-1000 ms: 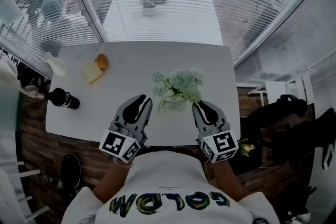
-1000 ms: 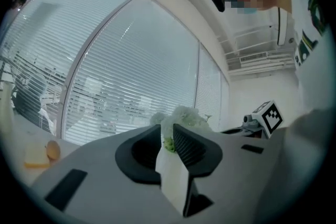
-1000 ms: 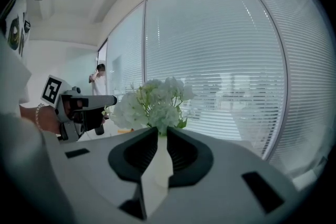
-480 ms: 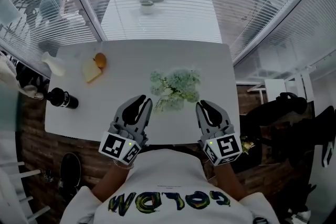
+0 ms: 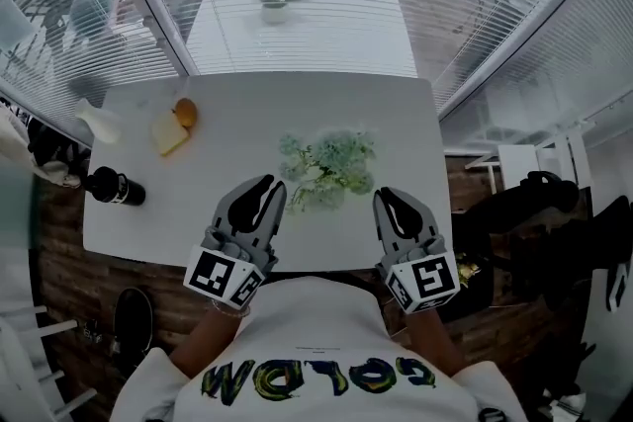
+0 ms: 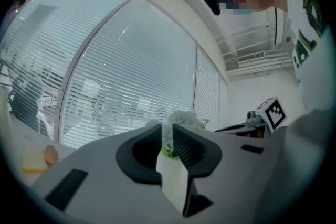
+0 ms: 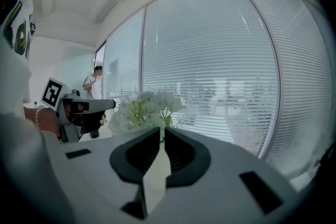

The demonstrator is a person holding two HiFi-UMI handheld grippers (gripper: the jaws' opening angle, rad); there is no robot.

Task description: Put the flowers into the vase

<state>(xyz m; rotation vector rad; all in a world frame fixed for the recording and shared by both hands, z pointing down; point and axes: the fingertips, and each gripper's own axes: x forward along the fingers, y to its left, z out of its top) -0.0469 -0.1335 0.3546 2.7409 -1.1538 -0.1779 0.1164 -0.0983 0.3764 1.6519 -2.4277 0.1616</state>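
White-and-green, the loose bunch of small-blossomed flowers (image 5: 328,169) lies flat on the white rectangular table (image 5: 247,119), within easy reach between our grippers. Our left gripper (image 5: 265,186) grasps nothing, its jaws slightly parted. Our right gripper (image 5: 388,199), also empty, has just been closing to a slit, probably narrowing for thin stems.

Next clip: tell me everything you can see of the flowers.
The flowers are one loose bunch of pale, whitish-green blooms on thin green stems with leaves. The bunch sits on the white table, right of its middle, toward the near edge; in the gripper views the blooms stand raised. Only the table appears to touch it; what holds the stems is unclear.
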